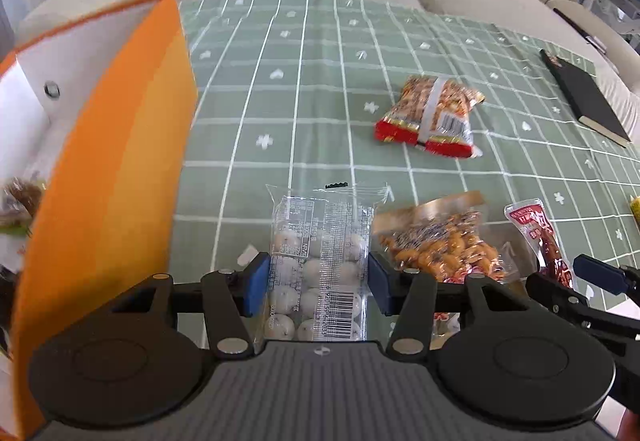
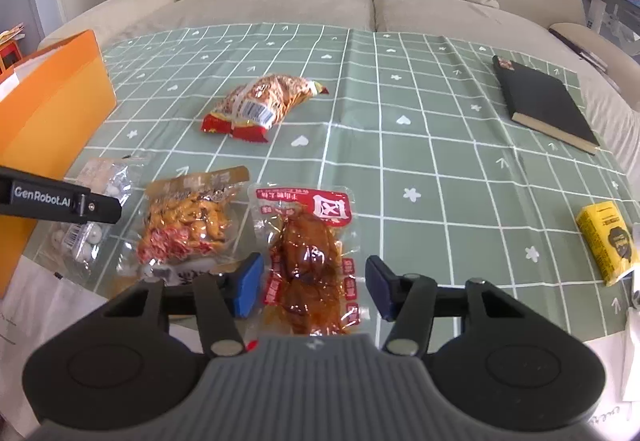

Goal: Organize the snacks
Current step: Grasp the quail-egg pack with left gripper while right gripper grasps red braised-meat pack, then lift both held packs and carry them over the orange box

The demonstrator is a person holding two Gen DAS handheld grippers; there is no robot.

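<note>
My left gripper (image 1: 318, 285) is open, its blue pads on either side of a clear packet of white round candies (image 1: 320, 265) lying on the green checked tablecloth (image 1: 320, 81). My right gripper (image 2: 314, 287) is open around a red packet of brown braised meat (image 2: 310, 261), which also shows in the left wrist view (image 1: 540, 241). Between these lies an orange peanut packet (image 2: 188, 225), which also shows in the left wrist view (image 1: 436, 245). A red and orange snack bag (image 2: 260, 105) lies farther back, and also shows in the left wrist view (image 1: 436, 117). An orange paper bag (image 1: 104, 181) stands at the left with snacks inside.
A black notebook (image 2: 548, 109) lies at the far right of the table. A yellow packet (image 2: 608, 245) lies at the right edge. A beige sofa (image 2: 320, 5) with yellow and blue cushions stands behind the table. White papers (image 2: 40, 313) lie at the near left.
</note>
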